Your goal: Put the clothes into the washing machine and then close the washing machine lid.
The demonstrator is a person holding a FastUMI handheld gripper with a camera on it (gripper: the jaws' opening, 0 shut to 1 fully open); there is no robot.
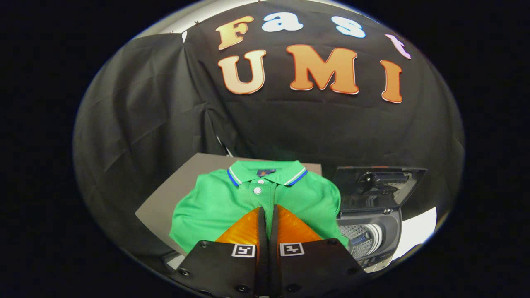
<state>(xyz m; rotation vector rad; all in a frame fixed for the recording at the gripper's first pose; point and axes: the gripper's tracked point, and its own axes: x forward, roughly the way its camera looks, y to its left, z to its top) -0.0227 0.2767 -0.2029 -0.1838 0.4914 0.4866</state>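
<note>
Lying flat and neatly folded in the lower middle of the frame, the green short-sleeved polo shirt with a blue-and-white striped collar point(232, 198) is spread on a grey rectangular board point(165, 198), collar away from the camera and button placket running straight toward the fingers; laid out like this, its whole front is on offer for a pinch from above. The hand-held gripper with two orange ribbed fingers on black mounts point(267, 208) sits at the bottom centre, its fingers drawn together with only a thin dark slit between them, and nothing is visibly caught in that slit, so it reads as closed and empty. The tips lie over the shirt's lower chest, just below the buttons; whether they touch the cloth cannot be told. To the lower right, just beside the shirt's sleeve, stands the small grey top-loading washing machine point(389, 227). Its dark tinted hinged lid point(379, 186) is propped upright at the back, which leaves the ribbed drum mouth point(364, 238) exposed and ready for loading. The machine's nearness probably serves a short carry from board to drum. By my judgement the task has barely begun: the fingers would need to part before they can take hold of the fabric.
</note>
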